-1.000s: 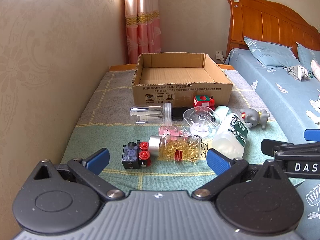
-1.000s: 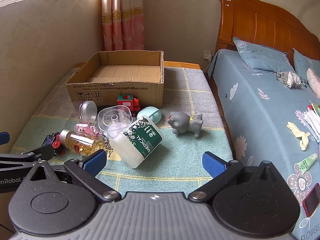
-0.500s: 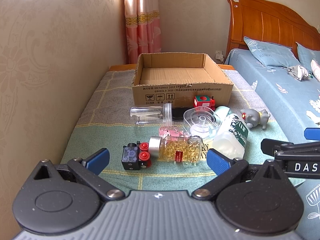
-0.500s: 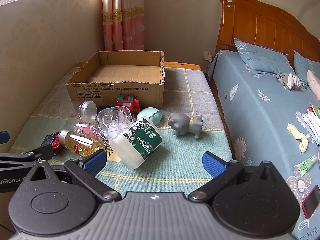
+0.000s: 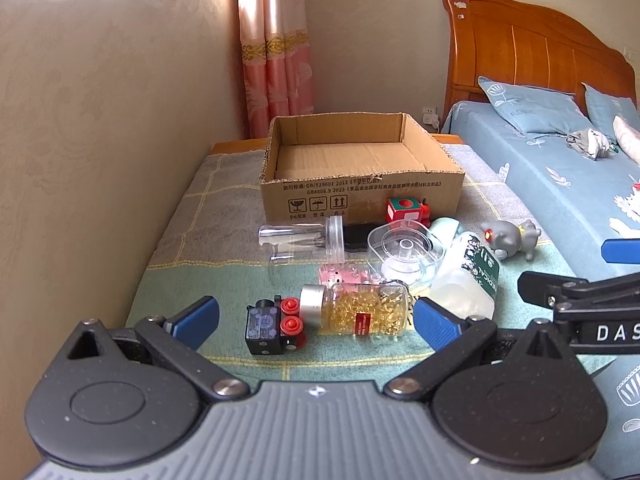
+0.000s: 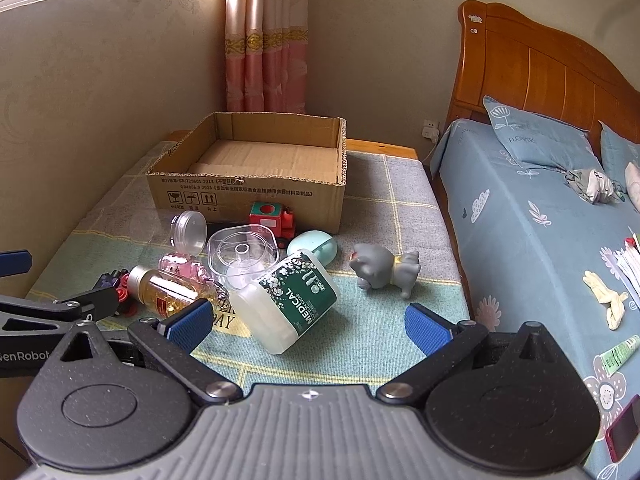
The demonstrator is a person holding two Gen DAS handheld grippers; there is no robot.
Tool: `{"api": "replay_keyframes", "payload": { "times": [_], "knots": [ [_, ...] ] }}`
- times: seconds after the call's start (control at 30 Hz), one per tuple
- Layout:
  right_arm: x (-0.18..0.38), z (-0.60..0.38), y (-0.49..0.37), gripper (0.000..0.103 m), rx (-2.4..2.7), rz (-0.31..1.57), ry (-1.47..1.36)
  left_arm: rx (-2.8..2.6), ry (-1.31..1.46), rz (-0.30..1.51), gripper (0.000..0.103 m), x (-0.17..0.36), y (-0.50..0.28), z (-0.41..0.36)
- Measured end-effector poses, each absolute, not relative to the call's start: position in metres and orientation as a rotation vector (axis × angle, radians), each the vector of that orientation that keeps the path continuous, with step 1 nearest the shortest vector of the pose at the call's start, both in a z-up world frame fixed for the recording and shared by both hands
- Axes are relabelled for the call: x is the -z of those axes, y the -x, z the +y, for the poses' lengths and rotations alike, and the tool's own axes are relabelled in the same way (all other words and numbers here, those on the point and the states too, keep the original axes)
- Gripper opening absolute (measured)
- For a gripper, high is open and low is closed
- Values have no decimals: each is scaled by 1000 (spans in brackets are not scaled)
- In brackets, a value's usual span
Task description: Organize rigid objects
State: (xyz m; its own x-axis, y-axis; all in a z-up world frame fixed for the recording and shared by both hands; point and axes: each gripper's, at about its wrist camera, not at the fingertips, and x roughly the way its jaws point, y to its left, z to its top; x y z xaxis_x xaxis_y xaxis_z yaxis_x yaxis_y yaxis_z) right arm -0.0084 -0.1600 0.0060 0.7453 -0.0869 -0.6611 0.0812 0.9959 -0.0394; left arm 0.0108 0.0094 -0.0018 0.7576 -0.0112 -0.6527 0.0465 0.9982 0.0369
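Blanket (image 5: 224,256): toys, bottles before cardboard box (image 5: 360,196); both tongs wide, empty

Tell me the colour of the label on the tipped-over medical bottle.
Dark green with white lettering and small white flowers on the medical bottle; clearest in the right wrist view.

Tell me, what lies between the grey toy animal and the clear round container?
A pale mint oval case and the top of the tipped medical bottle lie between the grey toy animal and the clear container, as the right wrist view shows.
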Motion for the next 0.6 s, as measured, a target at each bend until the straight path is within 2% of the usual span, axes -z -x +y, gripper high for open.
{"api": "replay_keyframes", "payload": {
  "times": [0.6],
  "knots": [
    [30,-171,-12,103,-19,762,64,43,-42,805,102,52,-39,42]
  ]
}}
